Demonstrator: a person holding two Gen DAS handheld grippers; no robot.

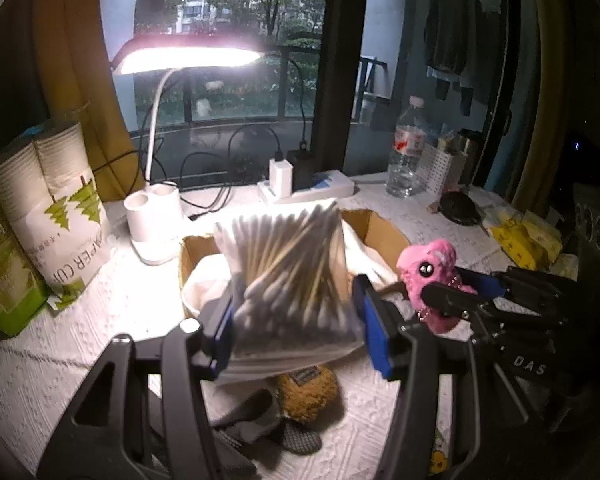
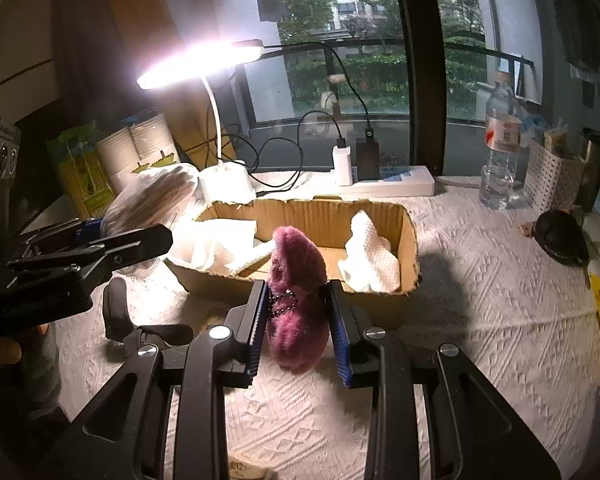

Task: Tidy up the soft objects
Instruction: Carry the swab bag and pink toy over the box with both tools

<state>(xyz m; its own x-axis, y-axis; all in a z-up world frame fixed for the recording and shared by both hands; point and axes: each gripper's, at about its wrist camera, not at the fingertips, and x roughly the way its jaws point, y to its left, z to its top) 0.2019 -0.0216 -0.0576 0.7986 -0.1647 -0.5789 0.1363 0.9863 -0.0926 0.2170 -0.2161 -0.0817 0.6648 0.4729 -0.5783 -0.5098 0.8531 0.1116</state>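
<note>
**Two grippers, two soft things, one cardboard box on a lamplit table**

A table [image 2: 480, 280] under a white textured cloth stands before a large window, lit by a white desk lamp [image 1: 188, 56].

The left gripper [image 1: 296, 320] is clamped on a clear bag of cotton swabs [image 1: 288, 272], its blue pads pressing the bag's lower part from both sides. The bag is held upright and off the cloth, in front of the near left end of the cardboard box [image 2: 408, 240]. Below the bag, on the cloth, lie a yellow-brown plush [image 1: 312, 392] and a grey sock [image 1: 256, 416], the two just beside each other.

The right gripper [image 2: 298, 320] is closed on a pink plush toy [image 2: 296, 304], which is pinched at its middle between the fingers and carries a small bead chain. The toy stands upright just in front of the box's near wall, its top rising above the rim. From the left wrist camera the toy's face and black eye show, to the right of the swab bag.

Inside the box lie crumpled white paper towels [image 2: 368, 256], one bunch at each end, with bare cardboard floor between them.

Behind the box a white power strip [image 2: 396, 184] with plugged chargers lies along the window edge. To the right stand a water bottle [image 2: 500, 148] and a white perforated basket [image 2: 552, 176]; at the far left, a pack of paper cups [image 1: 56, 208].
</note>
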